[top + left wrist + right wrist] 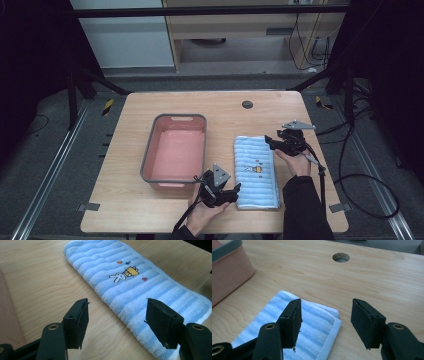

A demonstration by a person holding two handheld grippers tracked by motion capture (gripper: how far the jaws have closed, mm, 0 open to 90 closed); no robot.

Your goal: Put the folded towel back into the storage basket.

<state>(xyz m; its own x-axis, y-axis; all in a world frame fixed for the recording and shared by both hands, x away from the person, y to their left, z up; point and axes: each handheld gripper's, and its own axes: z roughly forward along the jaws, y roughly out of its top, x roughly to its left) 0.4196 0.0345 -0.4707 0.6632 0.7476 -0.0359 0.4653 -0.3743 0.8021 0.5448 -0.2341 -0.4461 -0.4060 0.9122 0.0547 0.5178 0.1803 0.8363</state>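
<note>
Folded towel lies lengthwise, near edge to far — left gripper and right gripper gape empty.

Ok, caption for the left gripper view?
Open left tongs straddle the near corner of a folded blue striped terry towel on the light wooden table.

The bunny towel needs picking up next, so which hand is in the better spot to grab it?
Probably the left. The left tool already has the towel's near edge between its open jaws. The right tool is at the far corner, with one jaw over the towel and the other over bare table.
</note>
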